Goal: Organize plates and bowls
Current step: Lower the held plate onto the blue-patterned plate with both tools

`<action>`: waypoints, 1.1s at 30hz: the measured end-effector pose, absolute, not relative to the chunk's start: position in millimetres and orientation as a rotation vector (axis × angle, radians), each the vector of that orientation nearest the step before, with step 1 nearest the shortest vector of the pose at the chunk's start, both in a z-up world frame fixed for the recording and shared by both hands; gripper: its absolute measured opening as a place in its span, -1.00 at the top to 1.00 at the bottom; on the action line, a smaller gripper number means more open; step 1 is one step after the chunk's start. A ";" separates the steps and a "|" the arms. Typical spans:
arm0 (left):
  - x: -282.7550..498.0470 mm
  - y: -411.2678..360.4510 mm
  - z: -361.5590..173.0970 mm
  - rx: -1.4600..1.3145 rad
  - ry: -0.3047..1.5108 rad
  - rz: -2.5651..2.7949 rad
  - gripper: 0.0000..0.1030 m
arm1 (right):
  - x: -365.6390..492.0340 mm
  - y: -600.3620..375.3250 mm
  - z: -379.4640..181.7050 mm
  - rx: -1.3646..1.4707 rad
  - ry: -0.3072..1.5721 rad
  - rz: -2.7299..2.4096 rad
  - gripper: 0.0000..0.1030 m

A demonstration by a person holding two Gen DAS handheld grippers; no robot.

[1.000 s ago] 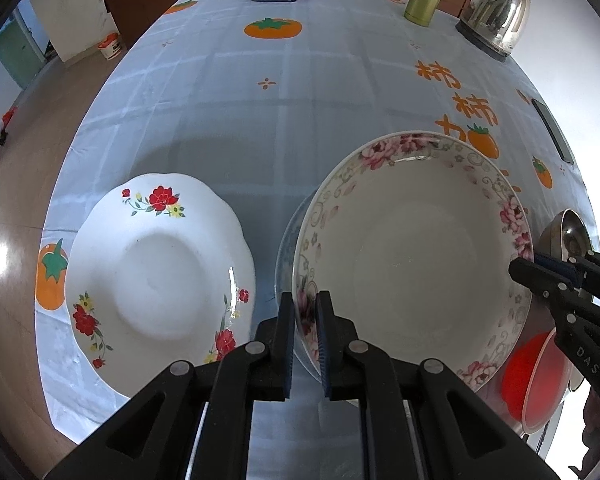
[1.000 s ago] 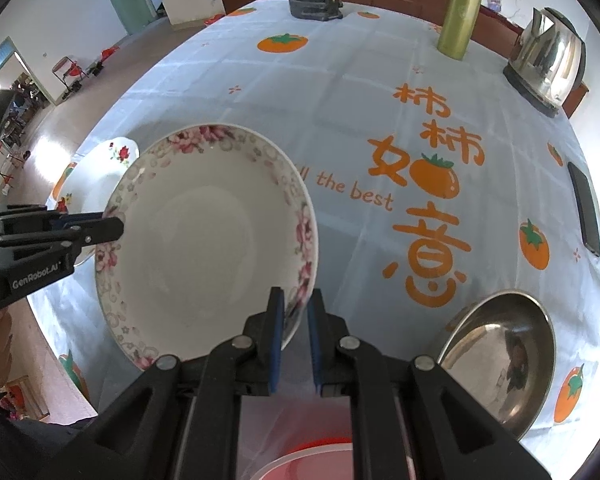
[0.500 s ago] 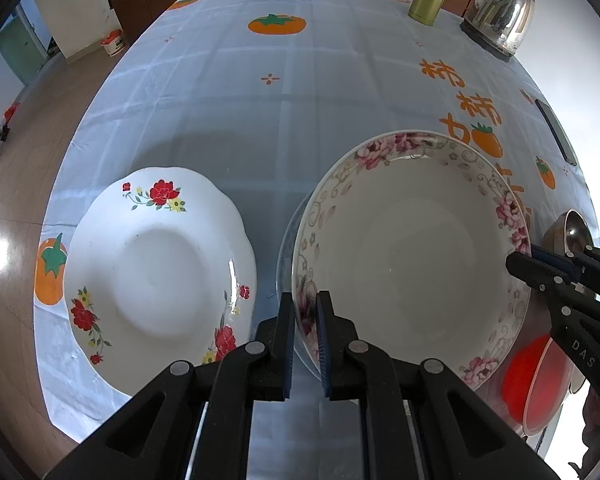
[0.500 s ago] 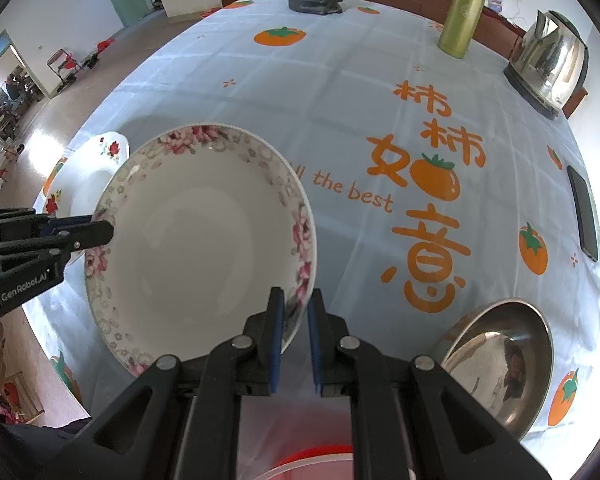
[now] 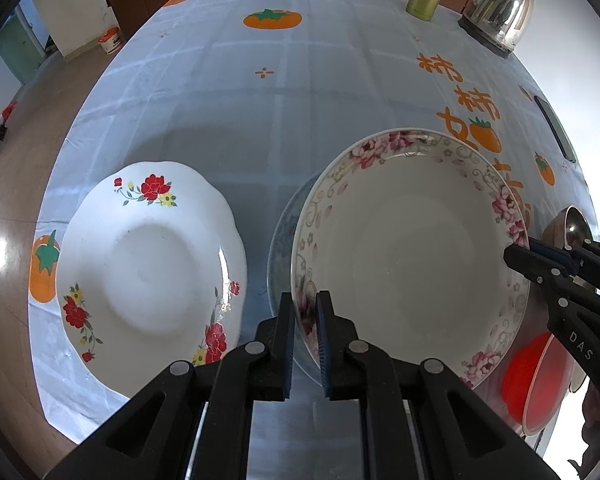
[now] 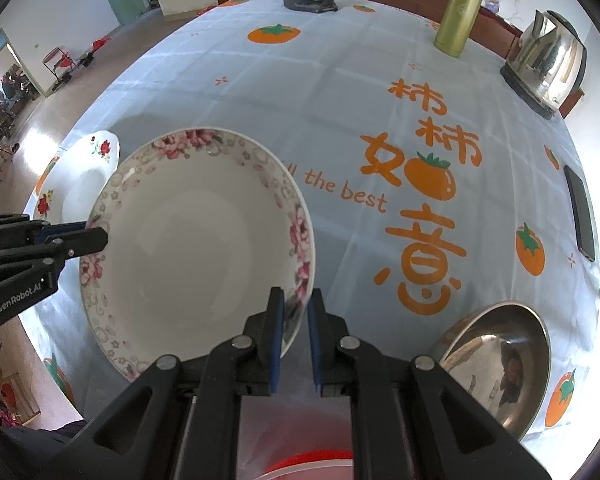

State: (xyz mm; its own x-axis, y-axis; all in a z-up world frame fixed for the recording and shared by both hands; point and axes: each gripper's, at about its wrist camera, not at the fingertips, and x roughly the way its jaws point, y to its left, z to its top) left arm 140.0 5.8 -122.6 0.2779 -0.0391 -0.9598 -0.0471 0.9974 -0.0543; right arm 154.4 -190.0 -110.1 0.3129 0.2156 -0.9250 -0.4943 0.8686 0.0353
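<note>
Pink-flowered plate (image 5: 412, 256), empty, is held above the tablecloth (image 5: 300, 92), over a glass dish (image 5: 284, 232) and beside the empty red-flowered plate (image 5: 148, 264). Left gripper (image 5: 305, 320) and right gripper (image 6: 296, 320), both pointing steeply down, pinch its opposite rims.
</note>
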 end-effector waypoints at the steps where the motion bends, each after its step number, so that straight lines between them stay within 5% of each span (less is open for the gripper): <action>1: 139.9 5.4 -122.7 -0.076 1.290 0.007 0.78 | 154.4 -190.1 -110.4 -0.276 1.164 0.476 0.78; 33: 141.4 9.6 -129.8 -0.094 1.293 0.011 0.77 | 156.2 -187.0 -116.8 -0.294 1.160 0.484 0.78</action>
